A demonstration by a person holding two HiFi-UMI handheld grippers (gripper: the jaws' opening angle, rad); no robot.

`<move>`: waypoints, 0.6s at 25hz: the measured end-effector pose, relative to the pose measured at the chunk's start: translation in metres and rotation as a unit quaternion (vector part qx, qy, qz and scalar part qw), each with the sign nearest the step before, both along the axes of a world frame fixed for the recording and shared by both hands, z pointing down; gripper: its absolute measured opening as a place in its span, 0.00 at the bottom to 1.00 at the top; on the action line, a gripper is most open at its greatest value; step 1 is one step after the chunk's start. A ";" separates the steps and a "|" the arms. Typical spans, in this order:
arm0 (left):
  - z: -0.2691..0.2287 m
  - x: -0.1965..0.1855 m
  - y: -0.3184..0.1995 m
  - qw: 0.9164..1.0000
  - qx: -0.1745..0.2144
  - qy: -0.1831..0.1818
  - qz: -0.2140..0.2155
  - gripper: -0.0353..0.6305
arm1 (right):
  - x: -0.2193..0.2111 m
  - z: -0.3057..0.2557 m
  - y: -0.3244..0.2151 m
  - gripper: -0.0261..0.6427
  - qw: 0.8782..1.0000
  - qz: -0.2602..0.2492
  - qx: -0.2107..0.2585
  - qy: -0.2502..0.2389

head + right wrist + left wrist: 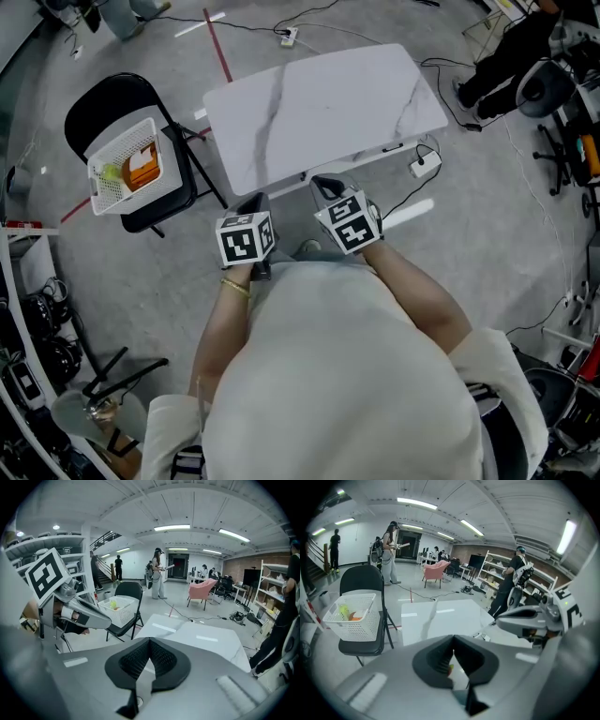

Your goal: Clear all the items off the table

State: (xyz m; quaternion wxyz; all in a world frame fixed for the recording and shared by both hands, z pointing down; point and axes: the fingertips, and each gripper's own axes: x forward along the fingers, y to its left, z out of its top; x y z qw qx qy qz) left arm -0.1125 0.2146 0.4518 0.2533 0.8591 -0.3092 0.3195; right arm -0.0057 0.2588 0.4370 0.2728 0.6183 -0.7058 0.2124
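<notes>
The white marble-look table (319, 103) has a bare top, seen also in the left gripper view (440, 616) and the right gripper view (206, 644). To its left a white basket (125, 165) rests on a black folding chair (112, 103); a green item and an orange item lie in the basket (351, 616) (117, 607). My left gripper (255, 200) (453, 641) hovers at the table's near edge, shut with nothing between its pads. Beside it my right gripper (323, 184) (149, 641) is likewise shut and holds nothing.
A white power strip (424, 167) and cables lie on the floor right of the table. A red tape line (217, 45) runs behind it. An office chair (544, 89) stands at the far right. Shelving and several people stand in the room's background.
</notes>
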 end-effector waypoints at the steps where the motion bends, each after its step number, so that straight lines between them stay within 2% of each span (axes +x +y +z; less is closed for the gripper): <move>1: 0.000 0.002 0.001 1.000 0.001 -0.001 0.003 0.07 | 0.001 0.000 0.001 0.03 1.000 0.002 0.002 -0.003; 15: -0.007 0.006 0.000 1.000 0.011 -0.003 0.017 0.07 | 0.003 -0.003 0.000 0.03 0.999 0.024 0.013 -0.038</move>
